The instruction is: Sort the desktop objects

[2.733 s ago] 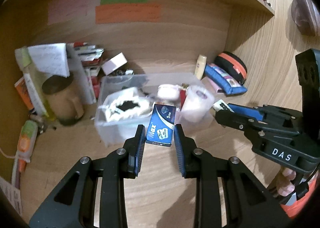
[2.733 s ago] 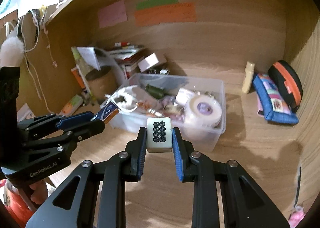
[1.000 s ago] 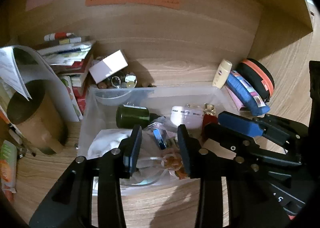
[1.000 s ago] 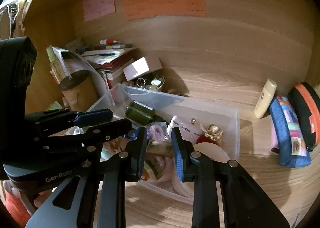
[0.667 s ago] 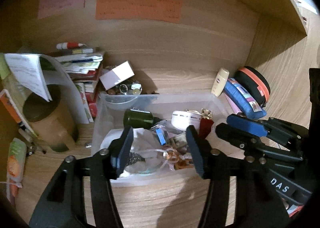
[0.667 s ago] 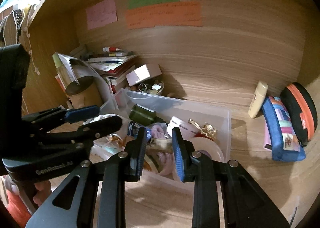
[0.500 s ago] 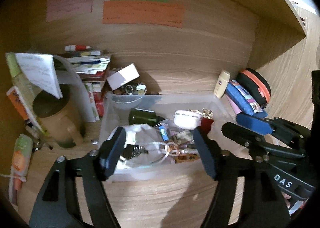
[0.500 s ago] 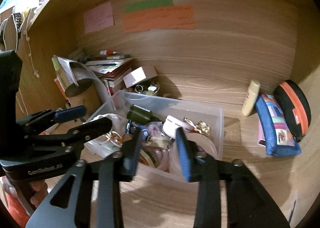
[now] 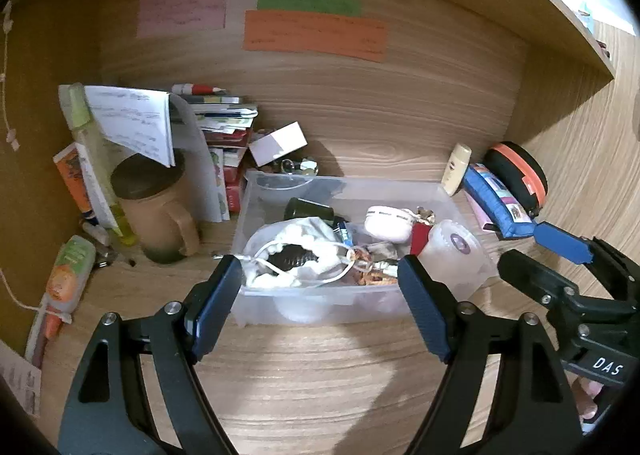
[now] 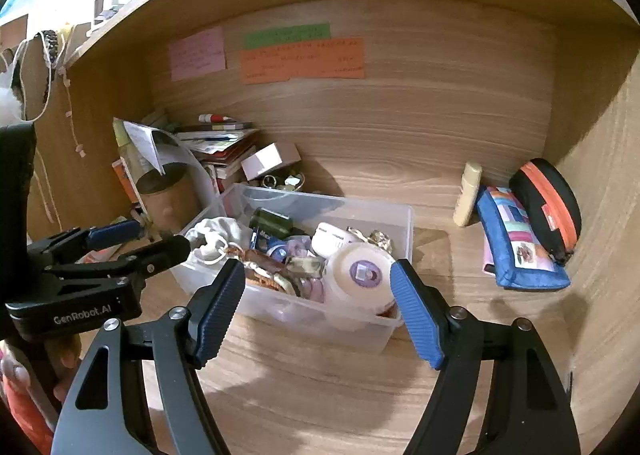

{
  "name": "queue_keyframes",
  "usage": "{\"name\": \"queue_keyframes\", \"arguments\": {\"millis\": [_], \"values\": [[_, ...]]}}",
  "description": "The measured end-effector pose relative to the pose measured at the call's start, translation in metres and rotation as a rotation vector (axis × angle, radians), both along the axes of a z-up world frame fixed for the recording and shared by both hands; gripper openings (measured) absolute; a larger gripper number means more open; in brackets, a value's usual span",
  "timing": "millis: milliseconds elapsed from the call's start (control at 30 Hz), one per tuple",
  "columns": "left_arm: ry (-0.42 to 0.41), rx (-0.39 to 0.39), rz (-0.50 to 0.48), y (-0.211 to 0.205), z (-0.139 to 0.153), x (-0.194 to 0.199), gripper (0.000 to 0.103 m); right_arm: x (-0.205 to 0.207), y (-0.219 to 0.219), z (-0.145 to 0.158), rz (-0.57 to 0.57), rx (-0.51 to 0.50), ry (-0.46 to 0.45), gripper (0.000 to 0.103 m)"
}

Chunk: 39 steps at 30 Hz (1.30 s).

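The left gripper (image 9: 320,303) is spread wide with nothing between its fingers, and the right gripper (image 10: 318,305) is likewise wide apart and bare. Straight ahead of both, just past their fingertips, sits a clear plastic box (image 9: 320,301) heaped with small things: a white cloth pouch (image 9: 296,243), a dark green jar (image 9: 308,209), a roll of tape (image 10: 360,275). Ahead and left of the left gripper stands a brown mug (image 9: 160,211); ahead and right of the right gripper lies a blue pencil case (image 10: 516,247).
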State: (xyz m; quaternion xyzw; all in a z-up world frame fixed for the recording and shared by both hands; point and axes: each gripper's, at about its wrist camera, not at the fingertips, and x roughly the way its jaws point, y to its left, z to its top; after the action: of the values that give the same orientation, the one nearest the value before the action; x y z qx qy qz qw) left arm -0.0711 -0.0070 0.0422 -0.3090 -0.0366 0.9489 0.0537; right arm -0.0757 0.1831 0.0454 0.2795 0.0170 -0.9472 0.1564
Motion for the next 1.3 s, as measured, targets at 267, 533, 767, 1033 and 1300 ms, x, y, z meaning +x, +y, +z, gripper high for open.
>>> {"name": "queue_keyframes", "arguments": {"millis": [267, 533, 767, 1033, 1300], "values": [[-0.011, -0.014, 0.013, -0.003, -0.007, 0.01, 0.08, 0.011, 0.002, -0.004, 0.0, -0.005, -0.006, 0.073], [-0.008, -0.043, 0.015, -0.002, -0.011, 0.016, 0.08, 0.016, 0.001, -0.011, 0.004, -0.007, -0.02, 0.077], [-0.011, -0.04, 0.014, -0.004, -0.014, 0.015, 0.08, 0.017, 0.003, -0.013, 0.003, -0.011, -0.029, 0.078], [-0.023, -0.036, 0.012, 0.001, -0.015, 0.015, 0.08, 0.015, 0.005, -0.016, 0.021, -0.022, -0.053, 0.079], [-0.027, -0.053, 0.029, 0.005, -0.015, 0.012, 0.081, 0.018, 0.011, -0.021, 0.01, -0.022, -0.065, 0.081]]}}
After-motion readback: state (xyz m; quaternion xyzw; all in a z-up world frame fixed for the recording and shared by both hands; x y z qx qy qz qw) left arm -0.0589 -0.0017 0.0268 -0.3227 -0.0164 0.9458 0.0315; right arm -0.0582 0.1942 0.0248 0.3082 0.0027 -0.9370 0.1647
